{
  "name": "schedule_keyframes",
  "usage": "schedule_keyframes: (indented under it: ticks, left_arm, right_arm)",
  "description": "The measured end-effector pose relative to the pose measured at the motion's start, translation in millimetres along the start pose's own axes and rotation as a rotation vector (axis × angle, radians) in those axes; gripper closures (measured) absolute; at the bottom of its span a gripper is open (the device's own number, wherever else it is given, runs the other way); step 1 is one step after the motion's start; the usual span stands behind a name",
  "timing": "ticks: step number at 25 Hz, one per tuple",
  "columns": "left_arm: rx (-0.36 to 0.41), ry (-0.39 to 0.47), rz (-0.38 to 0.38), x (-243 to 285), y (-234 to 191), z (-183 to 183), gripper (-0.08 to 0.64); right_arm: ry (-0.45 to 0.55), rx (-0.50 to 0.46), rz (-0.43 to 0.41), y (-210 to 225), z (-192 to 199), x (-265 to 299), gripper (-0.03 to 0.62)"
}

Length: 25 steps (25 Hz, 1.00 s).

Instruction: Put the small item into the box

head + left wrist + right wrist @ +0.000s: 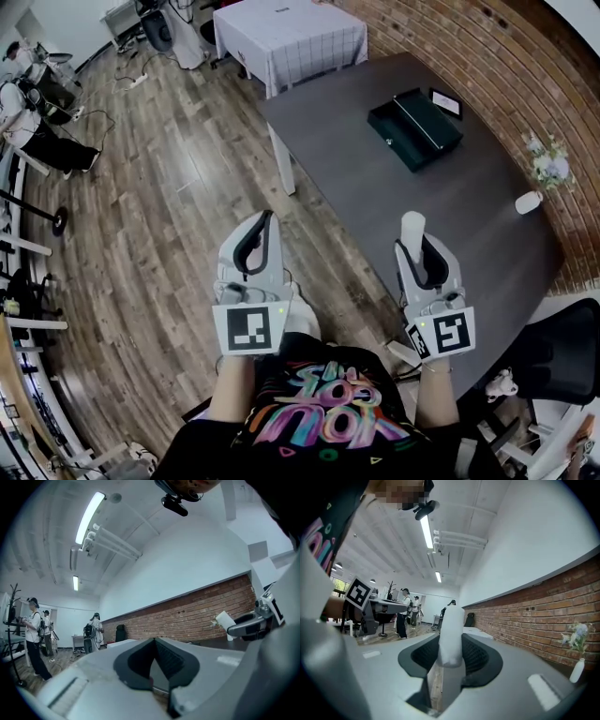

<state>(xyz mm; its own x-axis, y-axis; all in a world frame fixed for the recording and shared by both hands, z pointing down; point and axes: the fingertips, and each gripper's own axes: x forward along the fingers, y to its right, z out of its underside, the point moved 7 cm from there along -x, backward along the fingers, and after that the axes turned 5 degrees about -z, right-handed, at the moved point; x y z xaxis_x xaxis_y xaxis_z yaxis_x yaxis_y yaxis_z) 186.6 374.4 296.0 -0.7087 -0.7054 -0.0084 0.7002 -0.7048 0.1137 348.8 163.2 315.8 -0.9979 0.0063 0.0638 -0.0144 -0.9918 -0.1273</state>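
A dark green box (415, 127) lies on the far part of the dark grey table (375, 187), in two flat halves side by side. My right gripper (413, 240) hovers over the table's near edge, shut on a small white block (412, 225) that sticks out past the fingertips. In the right gripper view the white block (452, 634) stands upright between the dark pads. My left gripper (267, 218) is over the wooden floor to the left of the table, its jaws together with nothing in them. The left gripper view shows the pads meeting at the tip (153, 640) and the right gripper with the white block (225, 619).
A small black card (445, 101) lies behind the box. A flower vase (548, 164) and a small white object (528, 202) stand by the brick wall (497, 56). A white-clothed table (286, 37) is beyond, and a black chair (562, 352) at the right. People stand far off (35, 630).
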Motion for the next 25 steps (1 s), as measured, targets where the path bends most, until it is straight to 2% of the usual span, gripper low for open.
schedule_keyframes:
  ticks: [12, 18, 25]
  left_arm:
    - [0.011, 0.014, 0.062, 119.8, -98.9, 10.3, 0.558]
    - [-0.041, 0.003, 0.093, 142.7, -119.7, 24.7, 0.558]
    - [-0.040, -0.027, 0.083, 169.7, -141.1, 37.2, 0.558]
  right_arm:
    - [-0.037, -0.012, 0.089, 11.9, -13.3, 135.4, 0.451]
    - [-0.068, 0.009, 0.120, 5.7, -5.3, 159.2, 0.451]
    - [-0.102, 0.024, 0.145, 18.0, 4.4, 188.0, 0.451]
